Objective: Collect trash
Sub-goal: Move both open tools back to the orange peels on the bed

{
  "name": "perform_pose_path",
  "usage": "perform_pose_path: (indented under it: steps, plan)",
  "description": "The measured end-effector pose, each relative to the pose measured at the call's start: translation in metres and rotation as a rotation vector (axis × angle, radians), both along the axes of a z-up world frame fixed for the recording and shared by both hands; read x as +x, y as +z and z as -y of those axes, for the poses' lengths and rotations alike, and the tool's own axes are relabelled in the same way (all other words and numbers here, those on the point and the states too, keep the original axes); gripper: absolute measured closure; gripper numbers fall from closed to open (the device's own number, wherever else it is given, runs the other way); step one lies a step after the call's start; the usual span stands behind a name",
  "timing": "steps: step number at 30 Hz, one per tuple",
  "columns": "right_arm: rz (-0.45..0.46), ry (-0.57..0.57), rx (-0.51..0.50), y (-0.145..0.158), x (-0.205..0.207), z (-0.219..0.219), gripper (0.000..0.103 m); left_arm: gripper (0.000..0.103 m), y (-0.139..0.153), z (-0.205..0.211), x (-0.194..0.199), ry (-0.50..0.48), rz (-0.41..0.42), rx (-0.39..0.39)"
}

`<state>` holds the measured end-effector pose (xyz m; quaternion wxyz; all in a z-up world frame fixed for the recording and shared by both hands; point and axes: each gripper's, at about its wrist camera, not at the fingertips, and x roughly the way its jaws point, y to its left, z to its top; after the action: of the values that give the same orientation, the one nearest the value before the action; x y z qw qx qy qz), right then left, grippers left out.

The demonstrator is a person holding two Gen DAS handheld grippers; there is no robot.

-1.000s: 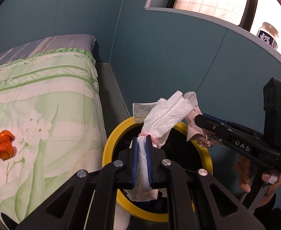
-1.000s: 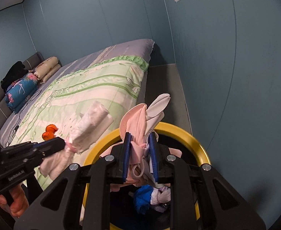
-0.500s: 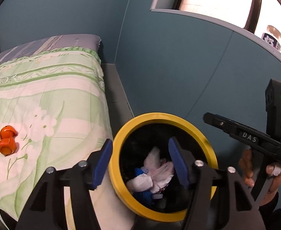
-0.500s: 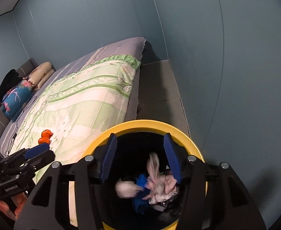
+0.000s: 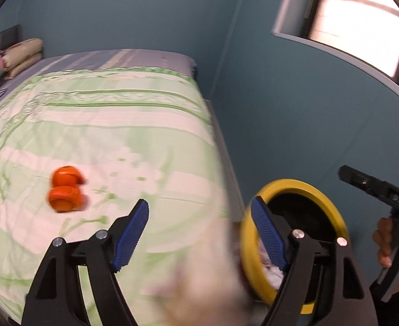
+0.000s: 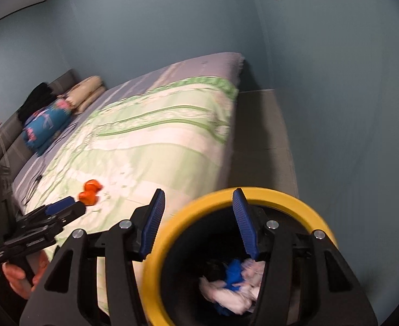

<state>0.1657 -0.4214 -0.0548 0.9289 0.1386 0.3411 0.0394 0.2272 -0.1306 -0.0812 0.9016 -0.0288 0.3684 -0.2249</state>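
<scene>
Orange scrap (image 5: 65, 193) lies on bed (image 5: 118, 125) — next pickup, I judge. Left hand-held gripper (image 5: 199, 233) and right hand-held gripper (image 6: 198, 222) both released, empty; tissues (image 6: 232, 290) sit inside yellow-rimmed bin (image 6: 275, 194) — left must reach over.

We see the bin (image 6: 253, 198) beside the bed's (image 6: 158, 141) side edge, crumpled trash (image 6: 234, 296) in it, a toy (image 6: 90, 192) on the bed.

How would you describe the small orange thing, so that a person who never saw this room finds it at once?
Start at the bed with the green and white floral quilt. The orange object lies on that quilt, towards the side near the yellow-rimmed bin. It is the only bright orange item there, made of two rounded lumps.
</scene>
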Motion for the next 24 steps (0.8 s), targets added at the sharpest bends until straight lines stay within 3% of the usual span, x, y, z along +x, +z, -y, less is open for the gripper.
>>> perform_pose_path:
  steps: [13,24]
  plan:
    - [-0.093,0.274,-0.034,0.002,0.115,-0.123,0.054,0.028,-0.037,-0.116,0.062,0.249,-0.048,-0.029]
    - [-0.234,0.426,-0.04,-0.025,0.196,-0.2,0.054,0.028,-0.085,-0.145,0.108,0.289,-0.159,-0.073]
